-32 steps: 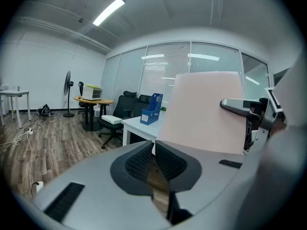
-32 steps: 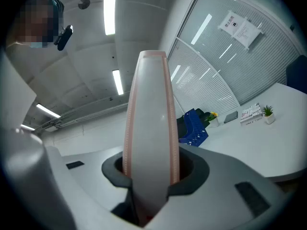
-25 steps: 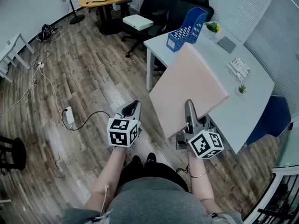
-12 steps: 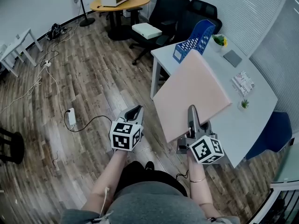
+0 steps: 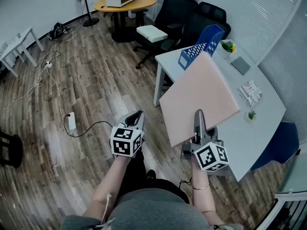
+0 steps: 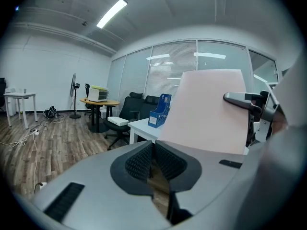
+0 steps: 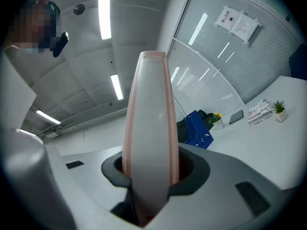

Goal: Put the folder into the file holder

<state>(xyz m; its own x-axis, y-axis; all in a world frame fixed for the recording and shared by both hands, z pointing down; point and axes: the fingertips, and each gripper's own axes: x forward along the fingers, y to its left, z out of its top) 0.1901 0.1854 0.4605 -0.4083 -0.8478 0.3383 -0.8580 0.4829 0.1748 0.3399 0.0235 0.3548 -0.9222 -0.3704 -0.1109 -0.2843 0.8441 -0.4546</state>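
A large pink folder (image 5: 199, 97) is held up on edge, tilted over the near corner of the white desk (image 5: 261, 128). My right gripper (image 5: 198, 121) is shut on its lower edge. In the right gripper view the folder (image 7: 149, 123) rises straight out between the jaws. The blue file holder (image 5: 204, 44) stands empty at the desk's far corner, beyond the folder's top edge, and appears again as file holder (image 6: 159, 111) and file holder (image 7: 196, 128). My left gripper (image 5: 136, 118) hangs over the floor left of the folder, shut with nothing between its pads (image 6: 144, 163).
On the desk lie a printed booklet (image 5: 253, 92), a tiny plant (image 5: 250, 115), a dark pad (image 5: 240, 65) and a yellow flower pot (image 5: 228, 46). Black office chairs (image 5: 184, 13) stand behind the desk. A round wooden table (image 5: 124, 4) and floor cables (image 5: 53, 87) lie to the left.
Both hands have drifted a little towards the desk, the folder still in the right gripper. Neither gripper's jaws have changed.
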